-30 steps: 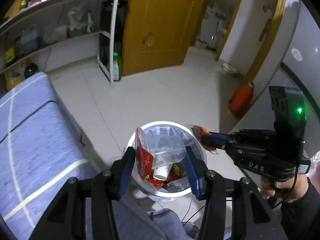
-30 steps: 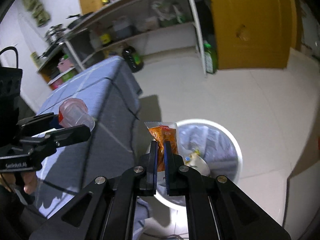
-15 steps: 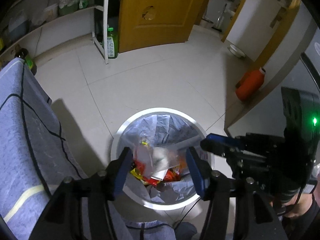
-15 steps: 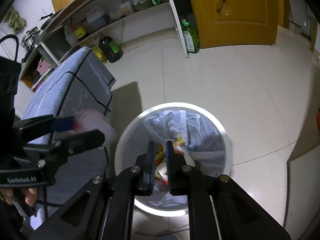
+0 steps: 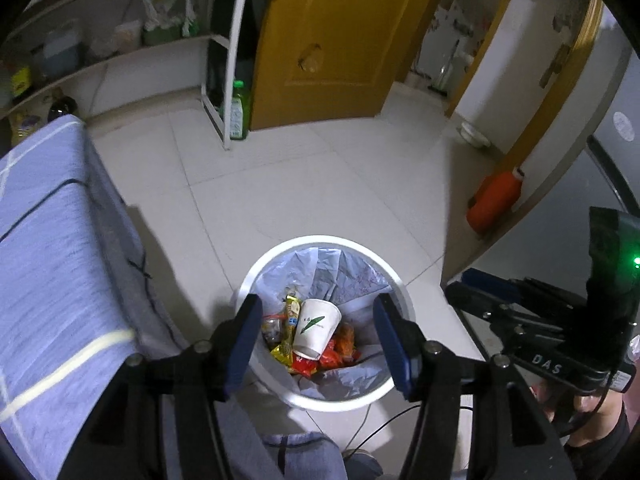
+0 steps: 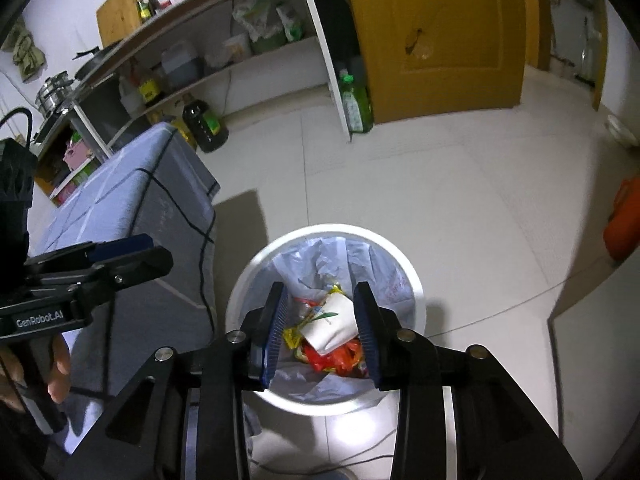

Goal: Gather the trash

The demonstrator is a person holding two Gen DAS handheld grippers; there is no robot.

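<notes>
A white round trash bin (image 5: 256, 276) with a pale plastic liner stands on the tiled floor; it also shows in the right wrist view (image 6: 240, 280). Inside lie a white paper cup (image 5: 316, 328) with a green leaf print and red and yellow snack wrappers (image 5: 308, 364); the cup (image 6: 332, 326) and wrappers (image 6: 332, 358) show in the right wrist view too. My left gripper (image 5: 320, 340) is open and empty above the bin. My right gripper (image 6: 322, 332) is open and empty above the bin.
A table with a blue-grey cloth (image 5: 52, 248) stands left of the bin. Shelves with bottles (image 6: 208, 60) line the back wall beside a yellow door (image 5: 332, 40). A green bottle (image 5: 238, 112) and an orange jug (image 5: 496, 204) stand on the floor.
My left gripper let go of the clear plastic cup and red wrapper. My right gripper opened and dropped the orange packet. All fell into the bin; both grippers now hang empty above it.
</notes>
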